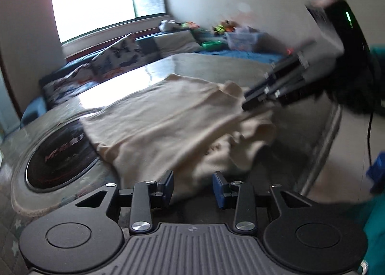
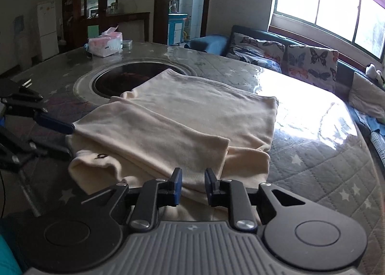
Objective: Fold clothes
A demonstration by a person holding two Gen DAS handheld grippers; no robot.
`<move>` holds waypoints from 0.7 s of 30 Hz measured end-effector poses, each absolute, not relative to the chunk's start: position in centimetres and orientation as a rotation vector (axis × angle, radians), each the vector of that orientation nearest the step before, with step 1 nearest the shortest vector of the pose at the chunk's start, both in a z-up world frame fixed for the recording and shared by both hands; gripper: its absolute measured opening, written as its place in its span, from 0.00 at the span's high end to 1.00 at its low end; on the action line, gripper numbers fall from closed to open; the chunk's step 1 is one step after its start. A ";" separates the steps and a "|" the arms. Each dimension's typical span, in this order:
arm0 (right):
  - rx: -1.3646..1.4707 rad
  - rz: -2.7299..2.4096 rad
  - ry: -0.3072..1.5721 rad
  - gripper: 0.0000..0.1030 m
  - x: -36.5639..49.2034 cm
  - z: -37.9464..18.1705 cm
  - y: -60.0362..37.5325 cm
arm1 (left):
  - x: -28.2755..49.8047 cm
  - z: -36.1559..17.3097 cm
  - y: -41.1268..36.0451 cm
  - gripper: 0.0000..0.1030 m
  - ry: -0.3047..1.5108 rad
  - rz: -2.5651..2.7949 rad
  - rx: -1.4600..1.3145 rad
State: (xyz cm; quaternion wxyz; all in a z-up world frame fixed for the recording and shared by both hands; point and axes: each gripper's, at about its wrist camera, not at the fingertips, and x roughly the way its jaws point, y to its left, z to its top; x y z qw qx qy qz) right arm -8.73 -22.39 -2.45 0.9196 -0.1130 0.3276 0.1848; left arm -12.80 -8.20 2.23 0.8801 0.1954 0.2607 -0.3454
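Observation:
A cream garment (image 2: 192,118) lies folded in layers on the round table (image 2: 312,154), with one folded-over layer on top. My right gripper (image 2: 193,187) stands over the garment's near edge. Its blue pads (image 2: 178,186) are a little apart, and flat cloth lies in the gap without being pinched. In the left wrist view that gripper (image 1: 250,104) reaches in from the right and its tips meet a rumpled edge. My left gripper (image 1: 193,186) is open at the garment's (image 1: 168,118) side. From the right wrist view, my left gripper (image 2: 71,140) has its fingers spread just off the cloth's corner.
A black round cooktop (image 2: 125,77) is set into the table, partly under the garment. A tissue pack (image 2: 105,44) sits at the far edge. A sofa with butterfly cushions (image 2: 310,63) runs under the window. A teal sleeve (image 1: 375,227) shows at the right.

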 end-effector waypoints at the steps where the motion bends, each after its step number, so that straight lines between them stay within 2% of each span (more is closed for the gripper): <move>1: -0.247 0.383 0.672 0.75 -9.0 -2.3 -22.4 | -13.1 2.0 -8.4 0.63 0.531 -0.725 0.432; 6: -0.312 0.390 0.677 0.72 -10.1 -2.1 -22.6 | -13.7 1.0 -10.0 0.63 0.451 -0.732 0.527; 7: -0.332 0.393 0.676 0.66 -10.5 -2.0 -22.7 | -13.6 0.8 -10.1 0.63 0.448 -0.729 0.529; 11: -0.408 0.397 0.680 0.56 -11.5 -2.3 -22.6 | -13.3 0.5 -10.5 0.63 0.412 -0.720 0.523; 12: -0.426 0.399 0.684 0.54 -11.7 -2.5 -22.6 | -13.1 0.5 -10.6 0.66 0.413 -0.724 0.511; 14: -0.464 0.410 0.689 0.50 -12.2 -2.9 -22.4 | -12.5 0.7 -10.4 0.84 0.423 -0.729 0.464; 17: -0.531 0.436 0.666 0.43 -13.0 -3.3 -21.6 | -11.5 1.5 -9.9 0.91 0.434 -0.725 0.390; 21: -0.587 0.474 0.608 0.38 -13.0 -3.5 -20.5 | -10.2 2.9 -9.2 0.91 0.434 -0.714 0.317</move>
